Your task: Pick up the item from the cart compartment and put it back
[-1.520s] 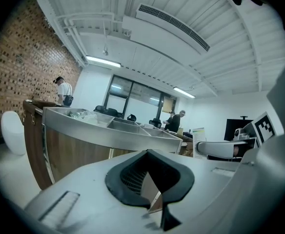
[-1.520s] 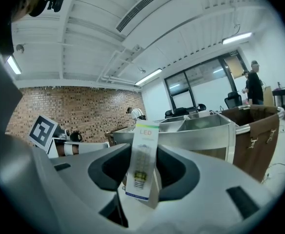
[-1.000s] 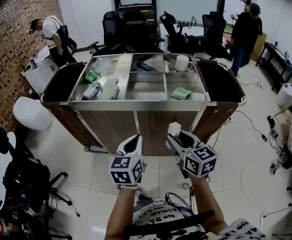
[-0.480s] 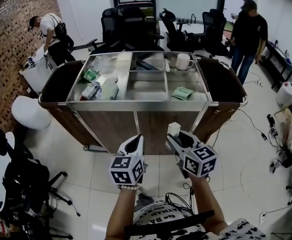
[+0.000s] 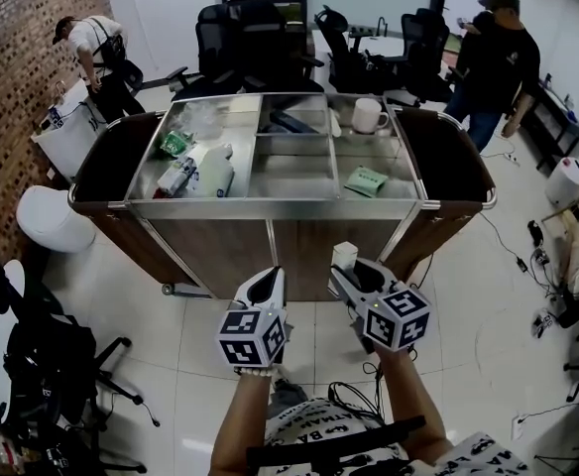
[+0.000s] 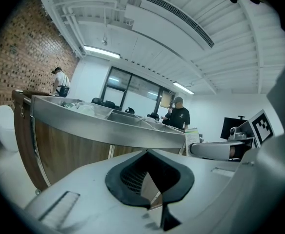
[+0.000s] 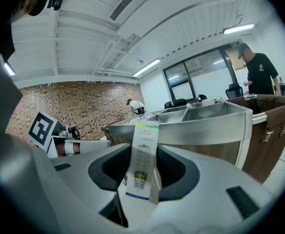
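R gripper [image 5: 350, 271] clamping LED box [image 5: 344, 255], long axis upright. Cart [image 5: 270, 209] sitting upper-center of frame, straight ahead, R side nearer. L gripper [image 5: 267, 282] pinching closed, empty.

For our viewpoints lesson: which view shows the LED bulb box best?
Right gripper view: the LED bulb box sits central, print legible, between the fingers. Head view shows its white top; left gripper view, a sliver.
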Demonstrator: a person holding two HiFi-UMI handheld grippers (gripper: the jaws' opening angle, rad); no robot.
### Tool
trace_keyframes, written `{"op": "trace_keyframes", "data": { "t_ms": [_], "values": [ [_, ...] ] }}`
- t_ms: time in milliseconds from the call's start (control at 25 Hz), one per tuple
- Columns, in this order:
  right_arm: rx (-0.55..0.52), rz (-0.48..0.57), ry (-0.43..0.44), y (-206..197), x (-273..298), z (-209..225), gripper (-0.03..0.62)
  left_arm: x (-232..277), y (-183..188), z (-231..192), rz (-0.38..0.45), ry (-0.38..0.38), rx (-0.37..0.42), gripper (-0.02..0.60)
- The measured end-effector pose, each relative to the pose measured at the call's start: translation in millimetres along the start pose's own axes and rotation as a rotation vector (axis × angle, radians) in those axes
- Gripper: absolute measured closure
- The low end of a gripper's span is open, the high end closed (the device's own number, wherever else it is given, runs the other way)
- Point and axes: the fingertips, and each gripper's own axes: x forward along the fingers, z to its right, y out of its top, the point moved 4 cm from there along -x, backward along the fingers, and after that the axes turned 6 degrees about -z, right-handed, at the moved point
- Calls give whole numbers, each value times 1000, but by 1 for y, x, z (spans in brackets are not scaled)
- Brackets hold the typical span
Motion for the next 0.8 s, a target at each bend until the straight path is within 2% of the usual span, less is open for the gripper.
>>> {"op": "trace_keyframes", "data": {
  "t_ms": [440,800],
  "values": [
    [-55,-3,-26,51,42,5,420,24,35,-35,-5,-47,33,581],
    [-188,-21,-30,143,72,20,421,43,86,-46,42,-70,61,581]
  ]
}}
